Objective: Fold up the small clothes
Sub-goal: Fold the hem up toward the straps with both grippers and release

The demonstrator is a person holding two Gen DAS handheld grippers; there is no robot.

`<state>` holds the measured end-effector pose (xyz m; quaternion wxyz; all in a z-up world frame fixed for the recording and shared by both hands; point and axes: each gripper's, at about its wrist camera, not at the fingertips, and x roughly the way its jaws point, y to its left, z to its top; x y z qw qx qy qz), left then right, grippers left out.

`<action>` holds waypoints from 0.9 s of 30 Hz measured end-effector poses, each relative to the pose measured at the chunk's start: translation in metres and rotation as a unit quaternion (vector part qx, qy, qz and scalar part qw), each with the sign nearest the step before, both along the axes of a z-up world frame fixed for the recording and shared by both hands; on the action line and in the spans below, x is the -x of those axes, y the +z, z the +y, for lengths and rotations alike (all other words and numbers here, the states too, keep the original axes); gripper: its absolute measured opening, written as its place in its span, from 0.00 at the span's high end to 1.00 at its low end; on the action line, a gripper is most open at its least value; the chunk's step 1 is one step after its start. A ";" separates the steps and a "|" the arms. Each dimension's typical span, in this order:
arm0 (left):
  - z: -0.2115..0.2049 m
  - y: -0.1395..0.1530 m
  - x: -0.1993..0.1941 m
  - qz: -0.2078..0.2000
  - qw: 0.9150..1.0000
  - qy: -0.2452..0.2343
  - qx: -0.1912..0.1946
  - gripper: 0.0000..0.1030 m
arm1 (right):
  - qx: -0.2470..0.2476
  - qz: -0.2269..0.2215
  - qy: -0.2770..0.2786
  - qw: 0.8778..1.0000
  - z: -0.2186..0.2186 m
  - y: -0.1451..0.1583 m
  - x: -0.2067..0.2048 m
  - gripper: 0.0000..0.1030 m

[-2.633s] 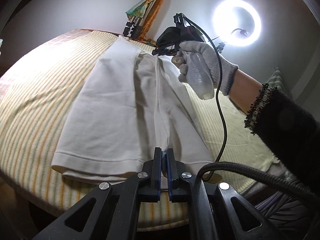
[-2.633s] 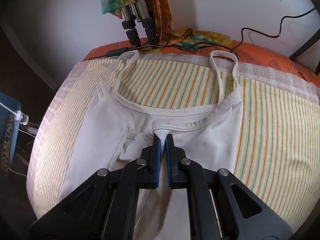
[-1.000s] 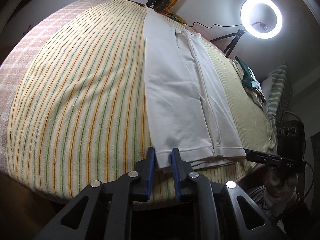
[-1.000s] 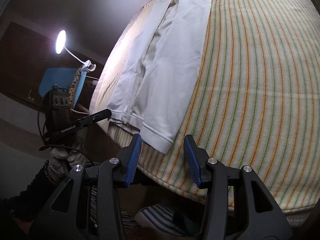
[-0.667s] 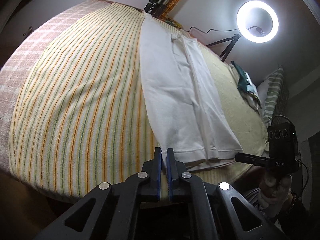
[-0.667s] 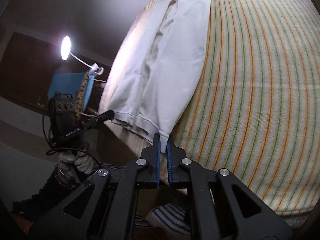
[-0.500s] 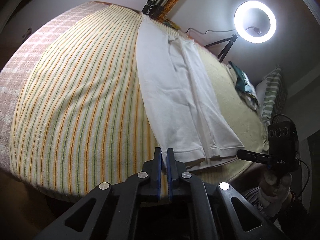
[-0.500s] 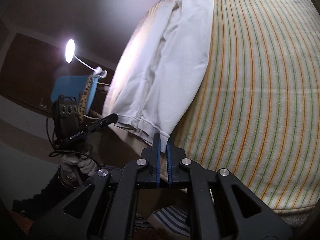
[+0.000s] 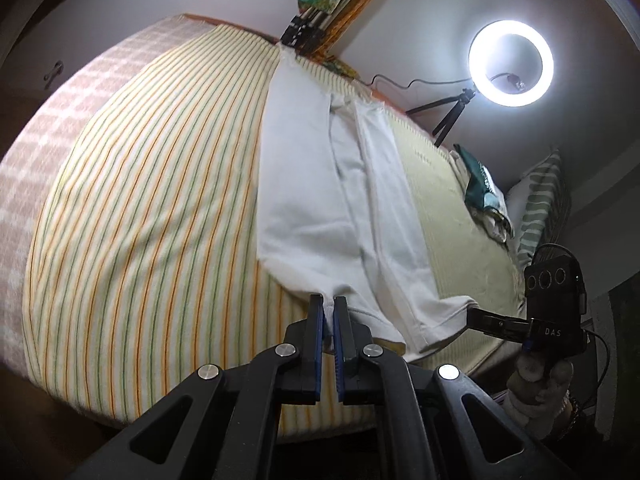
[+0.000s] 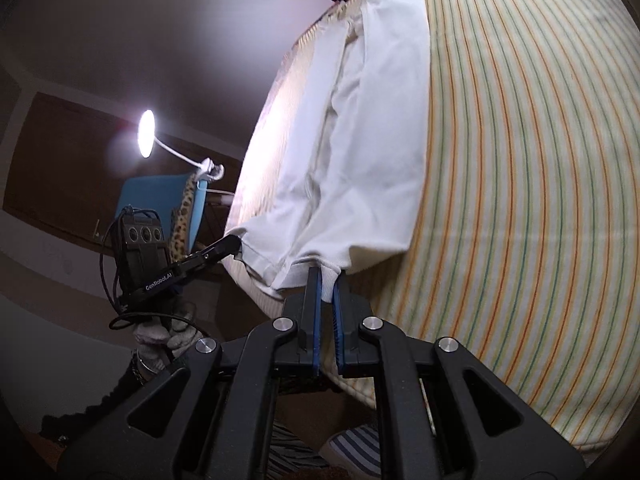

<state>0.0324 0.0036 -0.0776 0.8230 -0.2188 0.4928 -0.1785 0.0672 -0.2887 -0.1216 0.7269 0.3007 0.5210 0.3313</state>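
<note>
A white top (image 9: pixel 316 200), folded lengthwise into a long strip, lies on the striped cloth (image 9: pixel 152 208). My left gripper (image 9: pixel 328 312) is shut on the left corner of its bottom hem and lifts it off the cloth. My right gripper (image 10: pixel 327 280) is shut on the right corner of the same hem of the top (image 10: pixel 360 136), also raised. Each gripper shows in the other's view: the right one (image 9: pixel 476 316) at the far hem corner, the left one (image 10: pixel 234 245) likewise.
The striped cloth (image 10: pixel 540 160) covers a table whose near edge runs just under the grippers. A ring light (image 9: pixel 511 63) on a tripod stands at the back. Folded clothes (image 9: pixel 486 200) and a striped pillow (image 9: pixel 540 200) lie at the right. A blue chair (image 10: pixel 160 196) and lamp (image 10: pixel 146 133) stand beyond the left edge.
Both grippers closed on the hem corners and have now lifted the hem up off the cloth, moving it toward the far end; the fabric near the hem bulges.
</note>
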 end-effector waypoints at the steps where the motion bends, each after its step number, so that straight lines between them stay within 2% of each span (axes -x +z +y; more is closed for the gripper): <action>1: 0.000 0.004 -0.004 -0.005 1.000 0.003 0.001 0.99 | -0.001 -0.004 -0.002 1.000 -0.001 0.004 -0.003 0.94; 7: -0.003 0.028 -0.041 -0.030 0.999 0.017 0.005 0.99 | 0.004 -0.035 -0.020 0.999 -0.006 0.031 -0.029 0.94; 11: -0.003 0.032 -0.066 -0.036 0.999 0.033 0.009 0.99 | 0.000 -0.039 -0.038 0.999 -0.008 0.039 -0.050 0.94; 17: -0.005 0.020 -0.094 -0.027 0.998 0.049 -0.001 0.99 | 0.002 -0.035 -0.054 0.998 -0.004 0.036 -0.085 0.93; 27: 0.000 -0.003 -0.130 -0.010 0.998 0.066 -0.009 0.99 | 0.009 -0.012 -0.072 0.997 -0.007 0.009 -0.127 0.93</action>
